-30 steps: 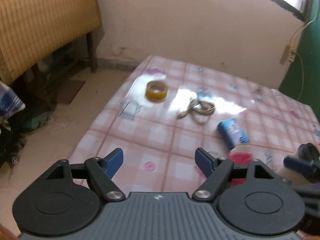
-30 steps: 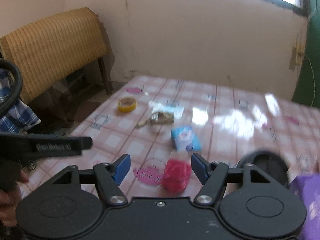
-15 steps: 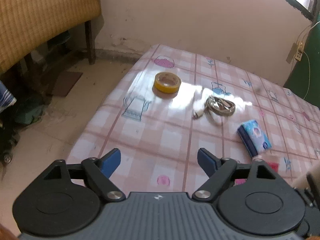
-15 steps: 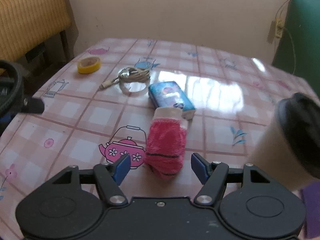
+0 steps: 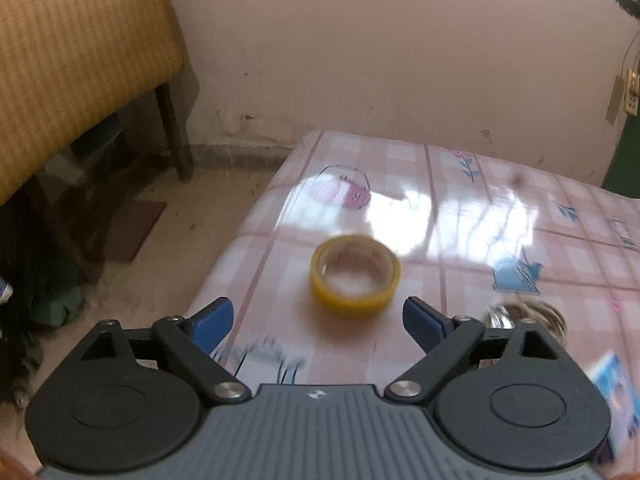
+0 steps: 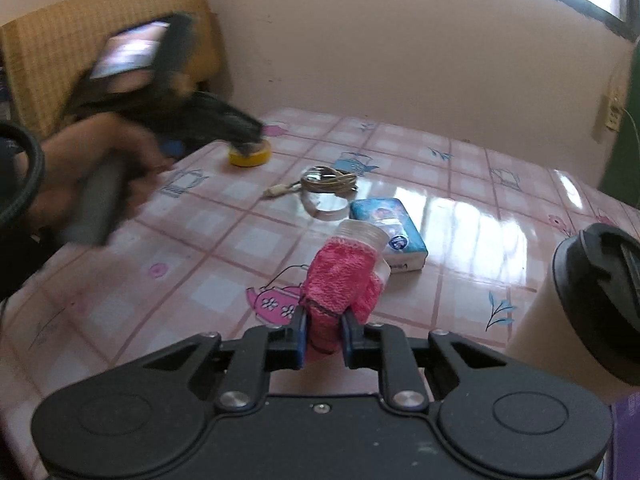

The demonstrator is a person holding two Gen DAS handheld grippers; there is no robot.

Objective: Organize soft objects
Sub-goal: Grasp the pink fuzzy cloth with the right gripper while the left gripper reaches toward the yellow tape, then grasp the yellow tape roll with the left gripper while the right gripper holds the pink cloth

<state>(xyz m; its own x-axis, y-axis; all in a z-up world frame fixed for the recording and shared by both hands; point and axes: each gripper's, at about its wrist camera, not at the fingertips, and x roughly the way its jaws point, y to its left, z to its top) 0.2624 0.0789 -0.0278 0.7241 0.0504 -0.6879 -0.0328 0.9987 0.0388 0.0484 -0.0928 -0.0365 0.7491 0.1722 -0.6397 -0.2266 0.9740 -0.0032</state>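
Note:
A pink fluffy sock [image 6: 340, 276] with a white cuff lies on the pink checked tablecloth [image 6: 224, 240]. My right gripper [image 6: 323, 334] is shut on the sock's near end. A blue tissue pack [image 6: 388, 232] lies just behind the sock; its edge shows in the left wrist view [image 5: 616, 396]. My left gripper [image 5: 318, 320] is open, its fingers either side of a yellow tape roll [image 5: 355, 280], just short of it. In the right wrist view the left gripper [image 6: 248, 132] hovers over the tape roll [image 6: 249, 156], blurred.
A coiled beige cable [image 6: 328, 180] lies between the tape and the tissue pack, also in the left wrist view [image 5: 532, 316]. A cream cup with a black lid [image 6: 592, 304] stands at the right. A wicker chair [image 5: 72, 64] stands left of the table; the table's left edge [image 5: 240, 248] is close.
My right gripper has closed on the pink sock. My left gripper has moved forward across the table to the yellow tape roll and stays open.

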